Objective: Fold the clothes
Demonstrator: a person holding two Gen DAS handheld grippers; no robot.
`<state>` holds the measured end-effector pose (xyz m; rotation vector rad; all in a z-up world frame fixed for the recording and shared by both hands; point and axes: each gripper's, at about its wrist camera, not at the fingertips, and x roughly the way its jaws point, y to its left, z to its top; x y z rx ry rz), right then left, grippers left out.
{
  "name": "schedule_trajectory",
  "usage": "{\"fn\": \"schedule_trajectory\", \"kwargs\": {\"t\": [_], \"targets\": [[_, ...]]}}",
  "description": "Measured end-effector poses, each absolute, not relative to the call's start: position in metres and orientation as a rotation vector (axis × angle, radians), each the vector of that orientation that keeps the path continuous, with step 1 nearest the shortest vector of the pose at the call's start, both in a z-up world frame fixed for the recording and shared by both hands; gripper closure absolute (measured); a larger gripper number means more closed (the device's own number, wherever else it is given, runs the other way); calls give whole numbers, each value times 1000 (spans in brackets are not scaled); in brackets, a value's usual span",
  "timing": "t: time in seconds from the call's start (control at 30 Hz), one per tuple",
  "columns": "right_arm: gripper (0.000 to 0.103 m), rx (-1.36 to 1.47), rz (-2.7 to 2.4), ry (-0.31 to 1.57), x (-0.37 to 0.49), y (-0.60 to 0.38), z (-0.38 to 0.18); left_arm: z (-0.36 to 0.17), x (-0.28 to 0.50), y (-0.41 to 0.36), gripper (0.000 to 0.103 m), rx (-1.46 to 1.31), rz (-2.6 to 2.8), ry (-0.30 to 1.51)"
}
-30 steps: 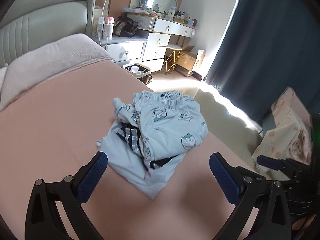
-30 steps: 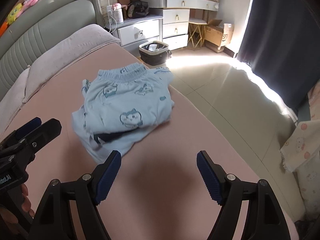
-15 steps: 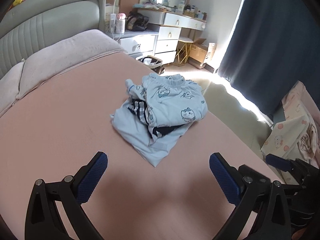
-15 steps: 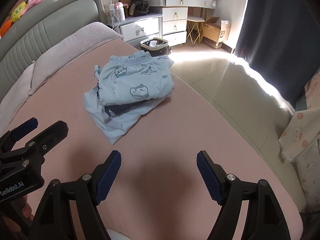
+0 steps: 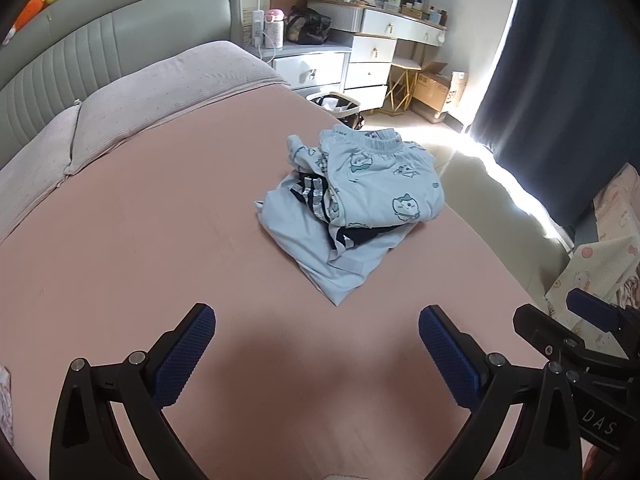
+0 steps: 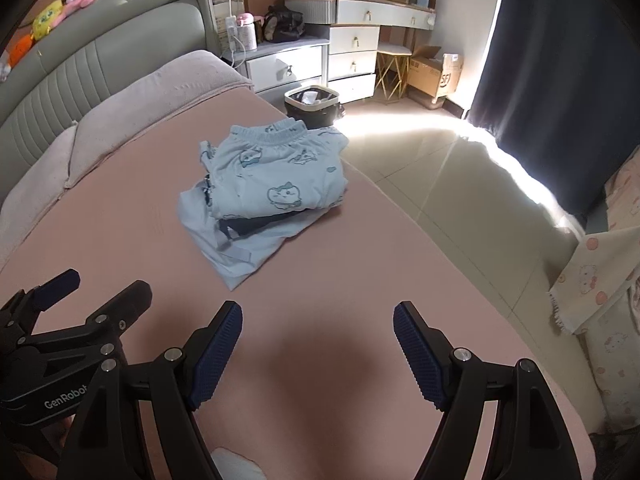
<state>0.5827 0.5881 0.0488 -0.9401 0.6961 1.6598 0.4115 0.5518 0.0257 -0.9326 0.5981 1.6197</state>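
pink bed [image 5: 140,240] fills the view, dresser [image 6: 352,40] at twelve o'clock. folded stack [image 5: 356,208] sits near the bed's one o'clock edge, printed pants on top. left hand-held gripper [image 5: 316,348] and right hand-held gripper [image 6: 318,344] both released, empty, well short of it. best now: find the next garment, lay it flat on bare sheet, clear of the stack.

Daylight glares under the dark curtain [image 6: 560,60] onto the floor [image 6: 440,168]; soft shadows darken the bed [image 5: 160,240]; fisheye bends black-vignetted edges
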Motion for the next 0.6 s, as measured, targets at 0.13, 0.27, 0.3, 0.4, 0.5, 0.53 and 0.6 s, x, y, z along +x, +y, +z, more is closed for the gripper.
{"fn": "schedule_trajectory", "kwargs": {"t": [0.13, 0.27, 0.3, 0.4, 0.5, 0.53, 0.6], "targets": [[25, -943, 1667, 691, 580, 589, 48, 28, 410, 552, 0, -926, 1642, 600], [25, -929, 1675, 691, 582, 589, 51, 32, 411, 552, 0, -919, 1644, 597], [25, -927, 1672, 690, 582, 589, 51, 32, 412, 552, 0, -918, 1643, 599], [25, -925, 1664, 688, 584, 590, 51, 31, 413, 553, 0, -925, 1639, 602], [25, -932, 1657, 691, 585, 589, 50, 29, 413, 553, 0, -936, 1626, 598], [25, -933, 1654, 691, 585, 590, 50, 28, 413, 553, 0, -940, 1622, 599], [25, -934, 1650, 691, 585, 590, 50, 27, 413, 554, 0, -943, 1621, 606]]}}
